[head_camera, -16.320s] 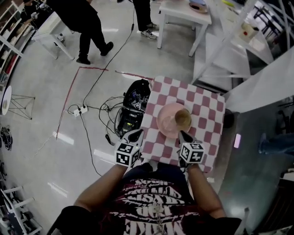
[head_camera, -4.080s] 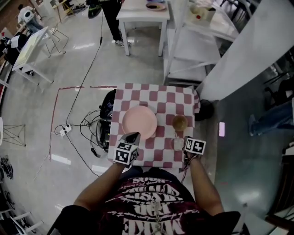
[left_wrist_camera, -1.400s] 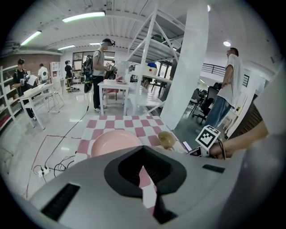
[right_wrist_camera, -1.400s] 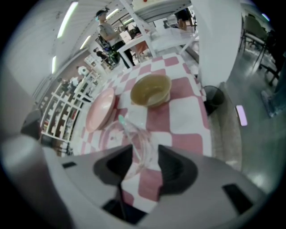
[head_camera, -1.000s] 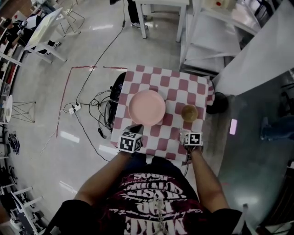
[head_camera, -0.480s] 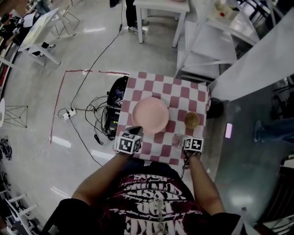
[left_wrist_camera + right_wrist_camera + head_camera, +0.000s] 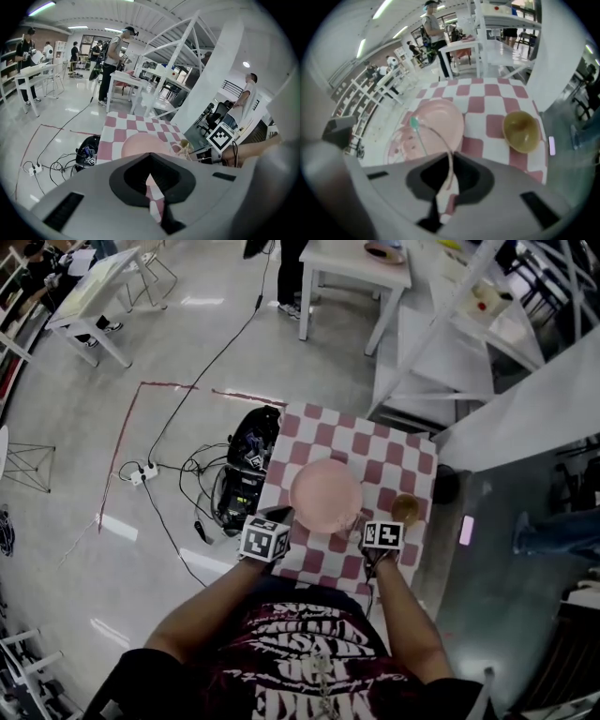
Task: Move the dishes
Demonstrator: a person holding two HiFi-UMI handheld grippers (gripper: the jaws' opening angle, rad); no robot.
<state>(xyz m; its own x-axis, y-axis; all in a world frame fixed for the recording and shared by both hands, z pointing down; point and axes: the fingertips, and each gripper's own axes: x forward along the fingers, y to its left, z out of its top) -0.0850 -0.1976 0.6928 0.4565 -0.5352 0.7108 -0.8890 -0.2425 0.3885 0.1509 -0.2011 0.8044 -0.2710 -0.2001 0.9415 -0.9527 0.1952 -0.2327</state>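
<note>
Table (image 7: 394, 451), checked red and white, is seen bearing every dish, so the task is judged to be under way with most of it left; no destination is shown. Pink plate (image 7: 326, 493) is set left of centre, toward the near edge. Brown bowl (image 7: 405, 509) is left untouched by the right edge, close to the near-right corner. Clear glass dish (image 7: 440, 138) is pinched at its thin rim by the right gripper (image 7: 447, 183), partly over the plate. Left gripper (image 7: 151, 185) is clenched at the plate's near-left rim; whether that rim is caught cannot be told.
</note>
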